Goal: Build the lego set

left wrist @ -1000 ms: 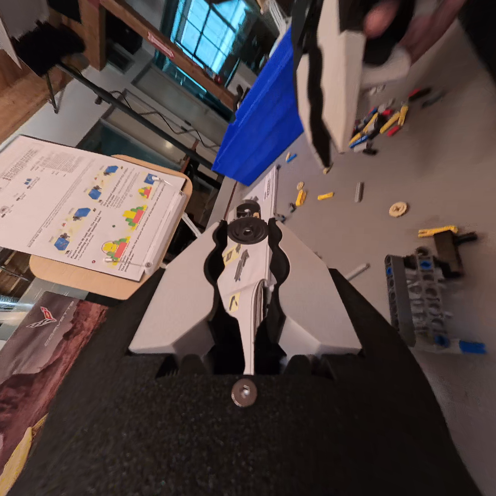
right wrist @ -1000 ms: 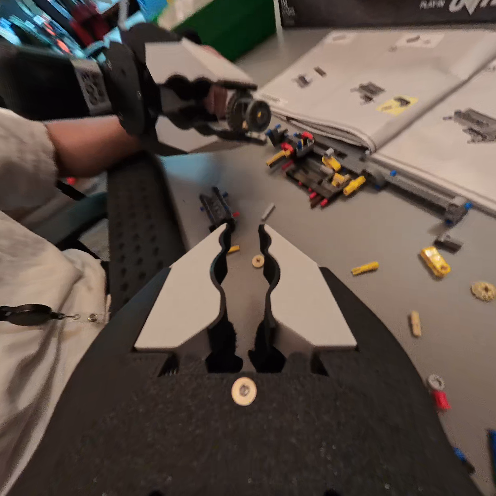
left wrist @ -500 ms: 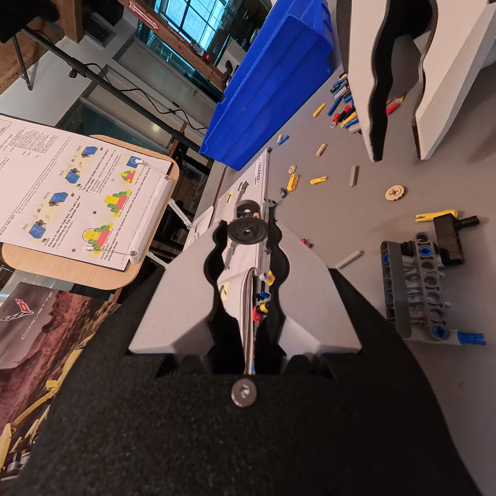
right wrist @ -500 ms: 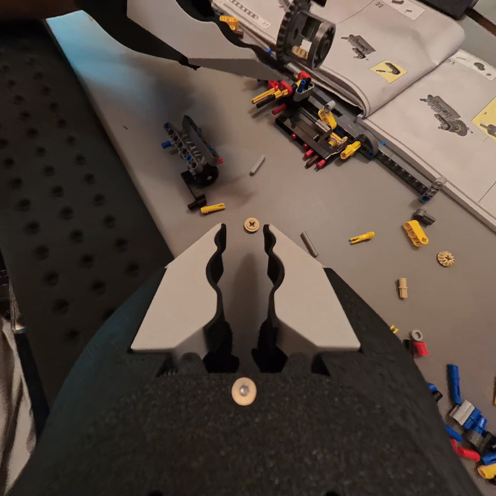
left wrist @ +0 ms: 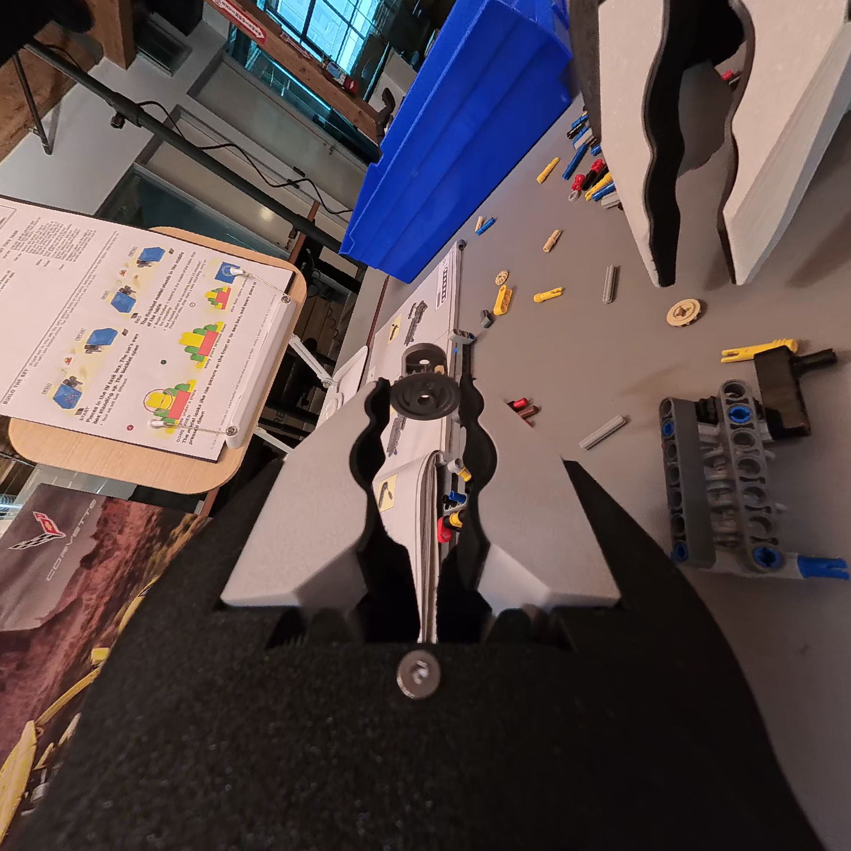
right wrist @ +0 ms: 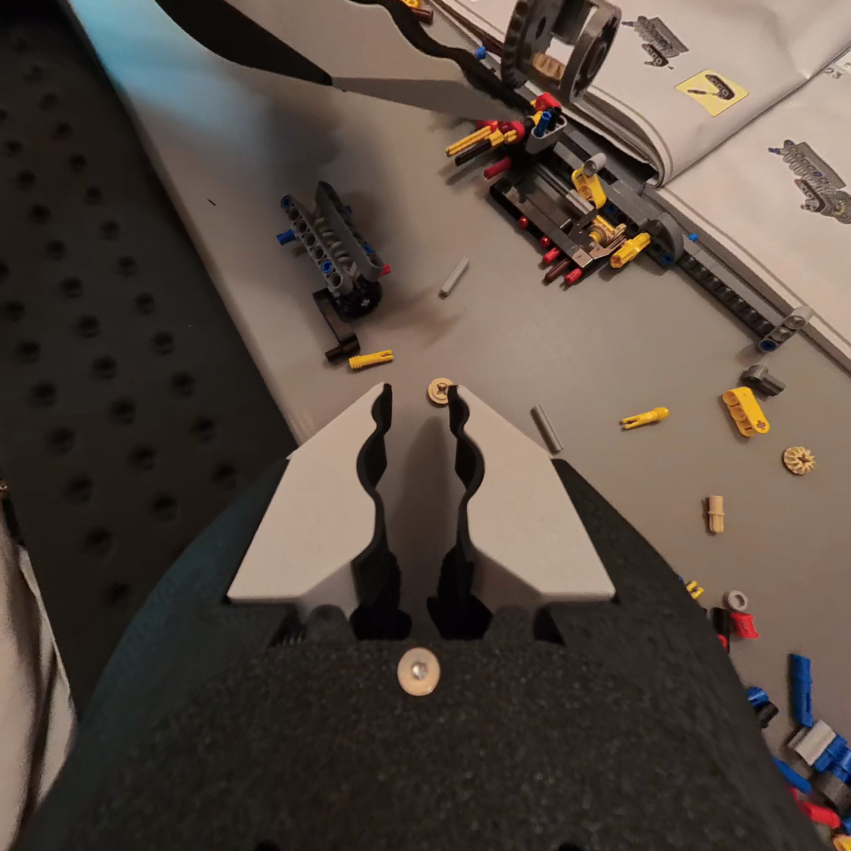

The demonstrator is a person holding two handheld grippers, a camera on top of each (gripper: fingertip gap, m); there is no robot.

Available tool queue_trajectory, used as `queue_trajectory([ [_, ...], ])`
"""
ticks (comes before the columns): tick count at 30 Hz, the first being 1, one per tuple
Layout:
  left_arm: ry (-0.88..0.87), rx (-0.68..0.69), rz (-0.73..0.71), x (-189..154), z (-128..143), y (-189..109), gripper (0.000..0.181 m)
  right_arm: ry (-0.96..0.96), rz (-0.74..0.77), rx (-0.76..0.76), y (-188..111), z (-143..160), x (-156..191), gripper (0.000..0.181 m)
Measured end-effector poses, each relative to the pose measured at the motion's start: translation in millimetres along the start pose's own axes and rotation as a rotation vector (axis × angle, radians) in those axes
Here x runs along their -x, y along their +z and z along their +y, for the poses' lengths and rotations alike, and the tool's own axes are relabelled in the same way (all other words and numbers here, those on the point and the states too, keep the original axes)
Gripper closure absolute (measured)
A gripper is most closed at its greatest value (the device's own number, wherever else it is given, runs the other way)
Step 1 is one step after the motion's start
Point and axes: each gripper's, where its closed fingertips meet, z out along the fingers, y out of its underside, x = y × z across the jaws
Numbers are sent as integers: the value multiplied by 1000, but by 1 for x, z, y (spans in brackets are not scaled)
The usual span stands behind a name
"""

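My left gripper (left wrist: 426, 391) is shut on a dark grey round gear housing (left wrist: 424, 398) and holds it above the table, over the open instruction booklet (left wrist: 405, 460). In the right wrist view the housing (right wrist: 559, 46) shows at the top, in the left gripper (right wrist: 511, 78). My right gripper (right wrist: 419, 391) is open and empty, low over the grey table. A tan round disc (right wrist: 440, 391) lies right at the right finger's tip. In the left wrist view the right gripper (left wrist: 700, 276) hangs just above and behind the disc (left wrist: 684, 313).
A grey beam assembly (right wrist: 331, 244) with blue pins lies left of the disc, with a yellow pin (right wrist: 370, 359) beside it. A long dark chassis assembly (right wrist: 585, 216) lies along the booklet (right wrist: 737, 152). Loose pins lie scattered to the right. A blue bin (left wrist: 460, 129) stands at the far edge.
My right gripper has come down and forward, and the tan disc now sits at its right fingertip. My left gripper still holds the gear housing and has shifted only slightly.
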Motion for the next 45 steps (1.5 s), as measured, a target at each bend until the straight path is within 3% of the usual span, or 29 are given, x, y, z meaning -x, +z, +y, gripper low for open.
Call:
queue_trajectory([
  [24,9,0,-5,2,-3,-1,152,43,46,82,9,7,-12,166],
  [31,-12,-13,1,2,-6,-1,152,165,-35,-168,-3,-34,-9,167],
  [37,-95,-50,37,-1,-14,-1,152,258,-99,-504,-16,-83,-20,160],
  [40,-154,-64,75,-5,-17,0,152,122,-5,-606,-32,-100,-21,163],
  [43,-178,-73,84,-6,-19,0,152,48,204,-631,-34,-96,-34,166],
  [45,-190,-75,82,-5,-21,1,152,41,244,-635,-36,-95,-36,170],
])
